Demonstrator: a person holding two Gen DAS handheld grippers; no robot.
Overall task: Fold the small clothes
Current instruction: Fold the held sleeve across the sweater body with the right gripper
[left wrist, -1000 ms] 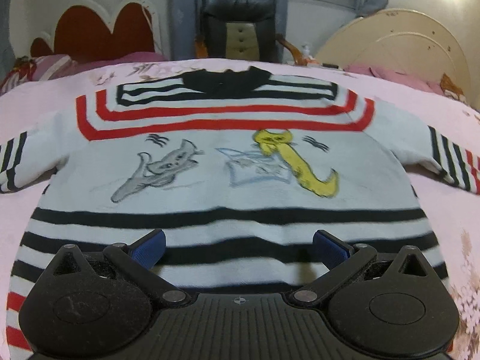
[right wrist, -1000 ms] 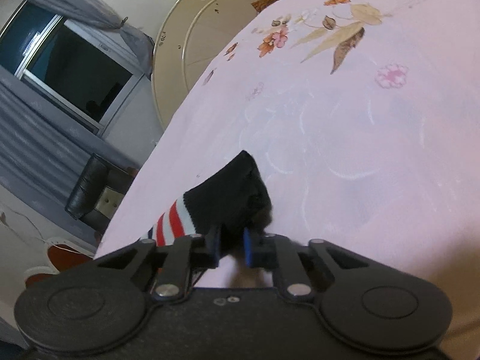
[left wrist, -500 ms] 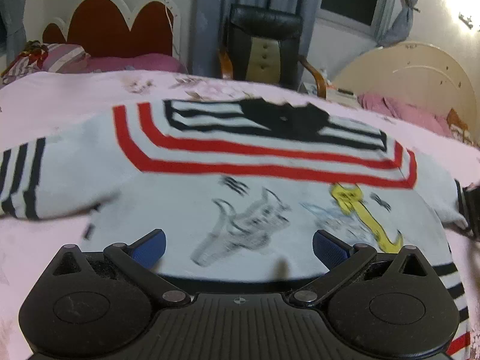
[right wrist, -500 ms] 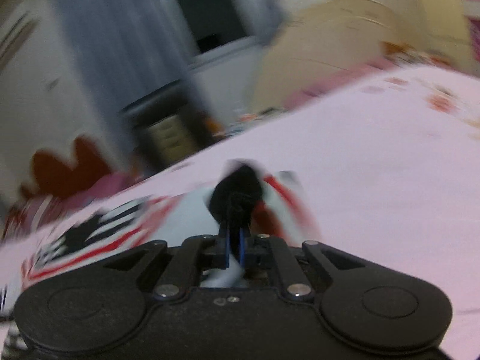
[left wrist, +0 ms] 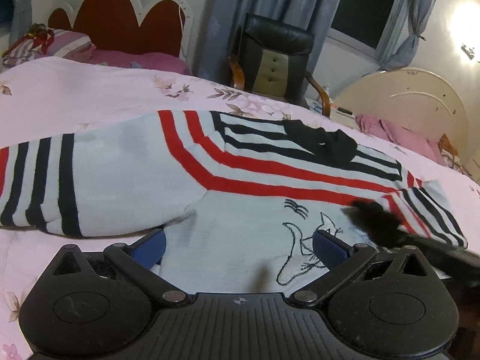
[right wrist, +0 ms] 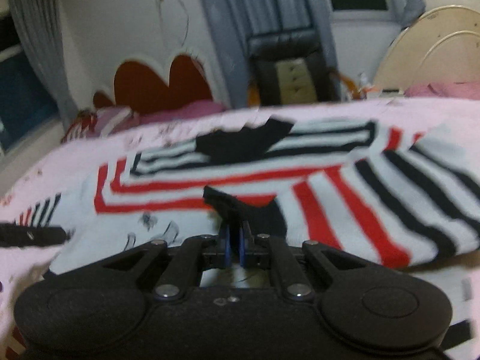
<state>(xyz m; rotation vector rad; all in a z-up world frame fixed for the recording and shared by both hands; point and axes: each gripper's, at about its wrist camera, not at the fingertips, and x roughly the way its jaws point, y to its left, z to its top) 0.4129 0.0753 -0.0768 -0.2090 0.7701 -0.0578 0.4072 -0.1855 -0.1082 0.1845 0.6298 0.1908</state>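
A small white sweater [left wrist: 240,222] with red and black stripes and a cartoon print lies flat on the pink bedspread [left wrist: 75,96]. My left gripper [left wrist: 238,247] is open, hovering low over the chest near the left armpit; the left sleeve [left wrist: 54,186] lies spread out to the side. My right gripper [right wrist: 234,241] is shut on the black cuff [right wrist: 228,204] of the right sleeve [right wrist: 390,204], which is folded over the chest. The cuff and right gripper also show in the left wrist view [left wrist: 375,219].
A red heart-shaped headboard [left wrist: 120,24] with pillows, a black chair [left wrist: 276,60] and a cream round headboard [left wrist: 420,102] stand behind the bed. Grey curtains [left wrist: 285,0] hang at the window.
My right gripper has carried the sleeve cuff inward from the outstretched side, across the sweater's chest. My left gripper has moved left toward the left armpit, still open.
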